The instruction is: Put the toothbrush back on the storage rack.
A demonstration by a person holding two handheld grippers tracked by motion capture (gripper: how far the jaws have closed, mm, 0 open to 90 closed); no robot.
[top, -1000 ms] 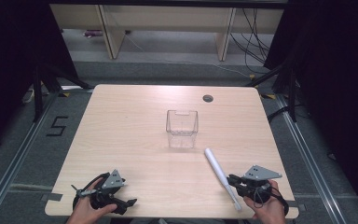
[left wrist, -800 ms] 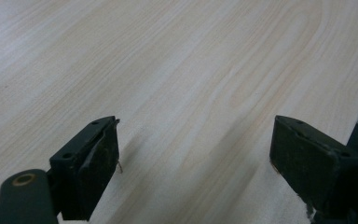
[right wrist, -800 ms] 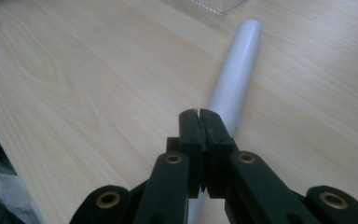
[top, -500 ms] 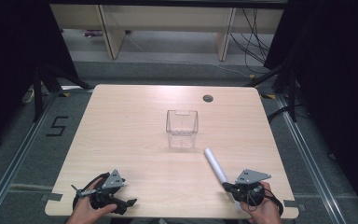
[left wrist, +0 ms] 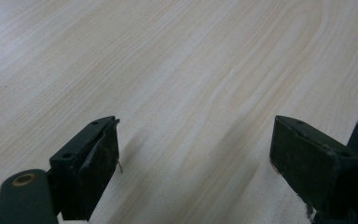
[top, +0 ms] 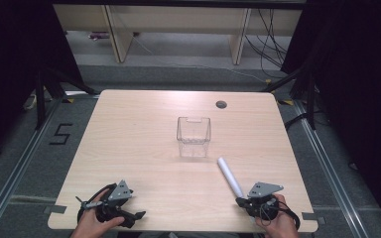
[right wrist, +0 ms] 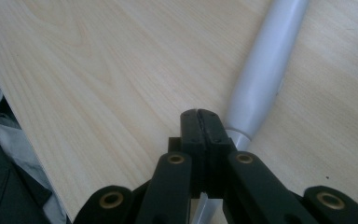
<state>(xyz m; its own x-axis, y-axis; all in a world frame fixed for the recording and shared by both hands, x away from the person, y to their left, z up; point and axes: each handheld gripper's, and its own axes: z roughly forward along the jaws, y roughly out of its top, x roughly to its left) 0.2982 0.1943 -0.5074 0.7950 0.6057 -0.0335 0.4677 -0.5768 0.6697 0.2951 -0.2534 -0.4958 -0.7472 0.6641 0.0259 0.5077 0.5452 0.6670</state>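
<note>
The clear square plastic container [top: 194, 137] stands empty at the middle of the light wooden table [top: 129, 129]. The white plastic tube [top: 229, 176] lies near the front right corner, its near end pinched by the right gripper [top: 241, 201]. The left gripper [top: 136, 216], jaws spread, rests at the front left edge, bare tabletop ahead

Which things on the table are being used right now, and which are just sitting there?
Being used:
- white tube, lying on the table
- right gripper, jaws shut, its tips right beside the tube's near end

Just sitting there:
- clear plastic box, mid-table
- left gripper, jaws open over bare wood
- dark round hole near the table's far edge
</note>
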